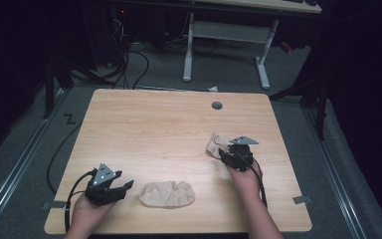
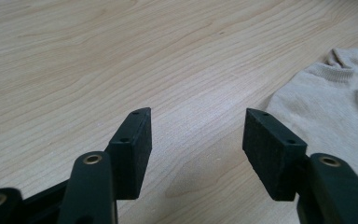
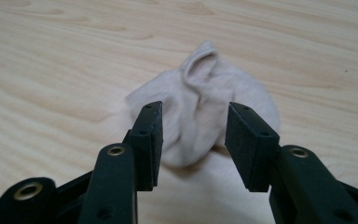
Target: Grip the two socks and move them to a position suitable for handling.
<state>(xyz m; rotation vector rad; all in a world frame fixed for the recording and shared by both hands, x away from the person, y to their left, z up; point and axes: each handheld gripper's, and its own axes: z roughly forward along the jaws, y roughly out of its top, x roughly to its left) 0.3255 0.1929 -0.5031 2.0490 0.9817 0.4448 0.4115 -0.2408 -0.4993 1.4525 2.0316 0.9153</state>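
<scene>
Your right gripper (image 3: 193, 140) stands wide open with nothing held, its jaws framing the crumpled beige sock (image 3: 205, 112) just beyond the tips. Your left gripper (image 2: 196, 149) gapes empty too, just left of the flat sock (image 1: 167, 194). Both socks look light, soft and floppy; pinch the crumpled sock's raised fold.

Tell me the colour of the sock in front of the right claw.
Plain beige, with no pattern: the sock shows best in the right gripper view.

Dim room, grey carpeted floor (image 1: 25, 149), white-legged desk (image 1: 226, 35) beyond the wooden table (image 1: 164, 129), black cables (image 1: 129, 62) trailing across the floor
</scene>
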